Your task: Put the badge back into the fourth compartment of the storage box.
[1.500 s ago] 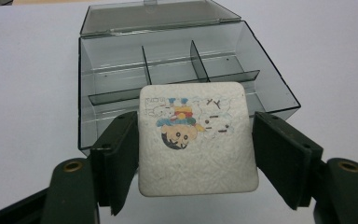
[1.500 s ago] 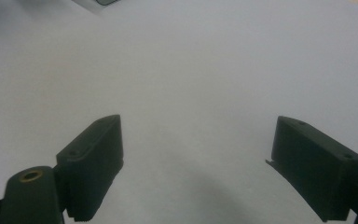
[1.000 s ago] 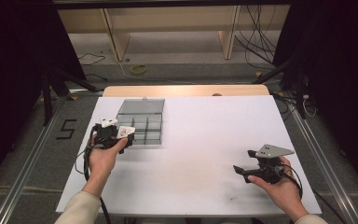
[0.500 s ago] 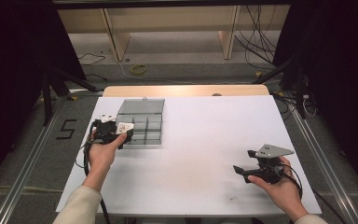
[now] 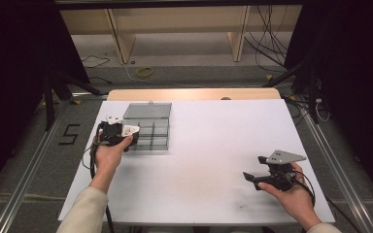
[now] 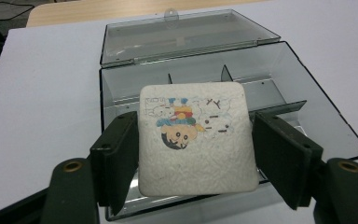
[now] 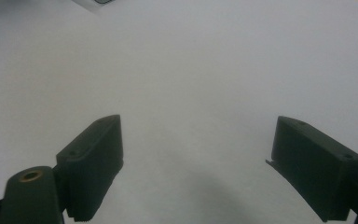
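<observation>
You are holding a white square card (image 6: 196,140) with a cartoon drawing in your left gripper (image 6: 193,154), jaws pinching its sides, over the open clear box (image 6: 307,107). Your right gripper (image 7: 198,163) is hovering spread above bare table (image 7: 191,70).

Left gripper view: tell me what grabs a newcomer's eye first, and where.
A white square coaster with an upside-down cartoon print sits between the left gripper's jaws, above the clear compartment box whose lid lies open at the table's far left. The right gripper hangs open over the bare white table, near right.
</observation>
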Motion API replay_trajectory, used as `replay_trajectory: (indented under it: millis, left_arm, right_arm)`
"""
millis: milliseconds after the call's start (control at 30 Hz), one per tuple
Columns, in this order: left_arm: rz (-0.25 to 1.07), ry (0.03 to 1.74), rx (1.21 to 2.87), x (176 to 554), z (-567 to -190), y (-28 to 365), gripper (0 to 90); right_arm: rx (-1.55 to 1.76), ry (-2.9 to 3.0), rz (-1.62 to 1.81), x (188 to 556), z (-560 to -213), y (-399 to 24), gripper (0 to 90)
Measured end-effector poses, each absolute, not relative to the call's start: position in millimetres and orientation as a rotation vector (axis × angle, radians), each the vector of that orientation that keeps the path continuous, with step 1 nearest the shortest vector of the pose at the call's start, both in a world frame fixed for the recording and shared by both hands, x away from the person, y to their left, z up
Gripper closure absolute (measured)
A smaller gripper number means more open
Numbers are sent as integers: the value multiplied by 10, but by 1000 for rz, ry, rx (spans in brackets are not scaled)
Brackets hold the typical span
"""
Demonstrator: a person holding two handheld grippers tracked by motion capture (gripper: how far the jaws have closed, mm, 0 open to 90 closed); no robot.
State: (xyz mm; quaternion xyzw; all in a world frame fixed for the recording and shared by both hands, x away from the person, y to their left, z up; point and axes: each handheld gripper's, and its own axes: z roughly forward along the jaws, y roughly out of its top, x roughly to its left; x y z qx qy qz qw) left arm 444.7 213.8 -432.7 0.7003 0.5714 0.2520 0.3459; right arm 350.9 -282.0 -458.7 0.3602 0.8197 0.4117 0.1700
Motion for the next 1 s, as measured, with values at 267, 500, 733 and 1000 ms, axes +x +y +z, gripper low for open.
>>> replay_trajectory:
  millis: [267,500,733,1000]
  left_arm:
    - [658,1484,1831,4521,-4385,2148,328]
    - [660,1486,1848,4563,-4421,2155,328]
    - [667,1486,1858,4593,-4445,2155,328]
    - [672,1490,1869,4621,-4470,2160,328]
  right_arm:
    - [1024,2330,1170,3509,-4587,-2819,172]
    - [1025,2330,1170,3509,-4588,-2818,173]
    - [1024,2332,1169,3511,-4591,-2818,172]
    - [1024,2333,1169,3512,-4593,-2818,172]
